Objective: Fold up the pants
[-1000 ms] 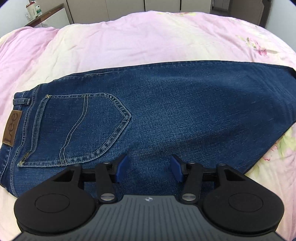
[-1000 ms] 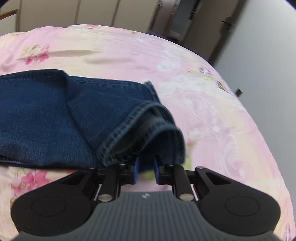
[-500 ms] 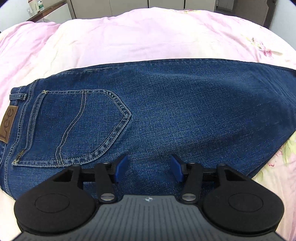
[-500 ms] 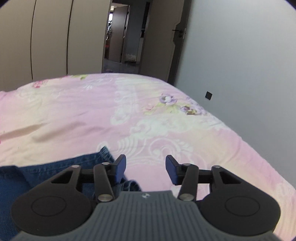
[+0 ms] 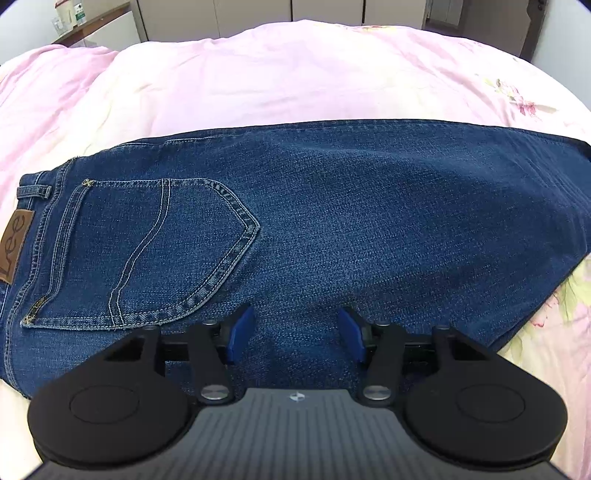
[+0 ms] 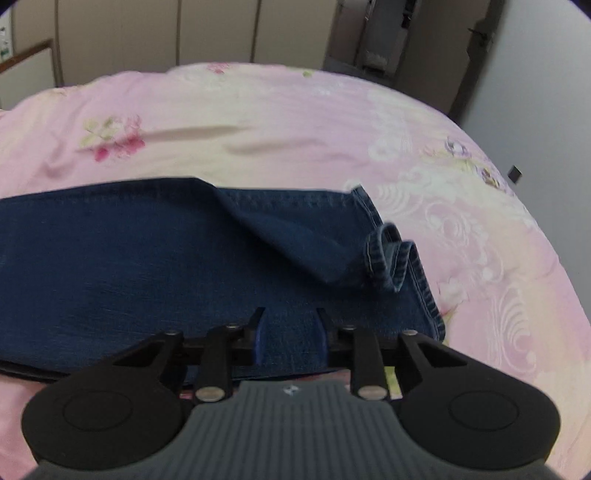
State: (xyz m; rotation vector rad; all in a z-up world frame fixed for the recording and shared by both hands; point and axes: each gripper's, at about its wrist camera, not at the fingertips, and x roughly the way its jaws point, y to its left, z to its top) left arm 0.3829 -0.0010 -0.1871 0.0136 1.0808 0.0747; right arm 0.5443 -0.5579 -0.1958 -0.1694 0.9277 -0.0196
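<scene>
Jeans (image 5: 332, 229) lie flat across the bedspread (image 5: 258, 81). Left gripper (image 5: 295, 332) and right gripper (image 6: 290, 336) both gape empty over the denim.

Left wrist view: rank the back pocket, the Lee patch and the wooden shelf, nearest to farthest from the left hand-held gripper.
From the left hand-held gripper:
1. Back pocket, just ahead, left.
2. Lee patch, far left, at the waistband.
3. Wooden shelf, beyond the bed, upper left.

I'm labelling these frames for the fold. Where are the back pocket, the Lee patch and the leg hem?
back pocket (image 5: 147, 254): left wrist view, middle of the stitched pocket panel.
Lee patch (image 5: 15, 243): left wrist view, centre of the brown waistband label.
leg hem (image 6: 391, 254): right wrist view, curled cuff edge.
</scene>
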